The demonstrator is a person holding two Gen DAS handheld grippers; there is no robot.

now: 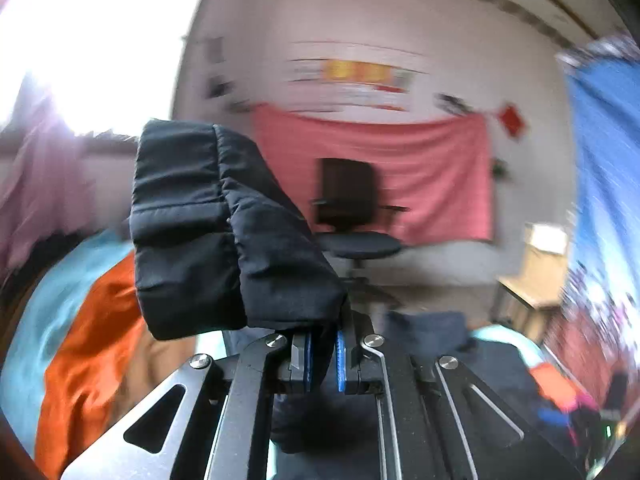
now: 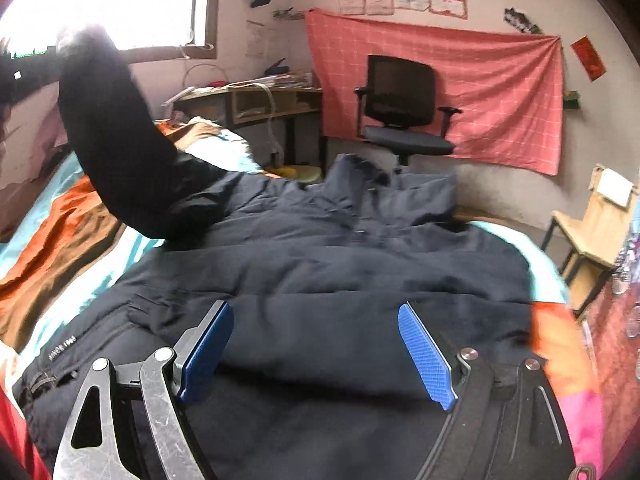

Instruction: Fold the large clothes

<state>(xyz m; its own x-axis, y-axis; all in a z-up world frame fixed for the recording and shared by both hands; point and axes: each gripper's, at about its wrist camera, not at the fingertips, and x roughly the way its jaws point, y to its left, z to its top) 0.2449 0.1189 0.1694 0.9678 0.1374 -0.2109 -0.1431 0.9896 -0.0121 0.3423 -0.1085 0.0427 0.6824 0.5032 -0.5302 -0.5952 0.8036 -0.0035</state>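
Observation:
A large dark navy padded jacket (image 2: 328, 256) lies spread on the bed, collar toward the far end. My left gripper (image 1: 322, 338) is shut on the cuff end of the jacket's sleeve (image 1: 208, 224), which stands up above the fingers. In the right wrist view that sleeve (image 2: 116, 140) rises up to the left, well above the bed. My right gripper (image 2: 316, 352) is open and empty, its blue pads (image 2: 424, 356) spread wide just above the jacket's lower body.
The bed has an orange, brown and teal cover (image 2: 60, 232). Beyond it stand a black office chair (image 2: 400, 108), a desk (image 2: 256, 100) under the window and a wooden chair (image 2: 592, 224) at the right. A red cloth (image 2: 460, 84) hangs on the wall.

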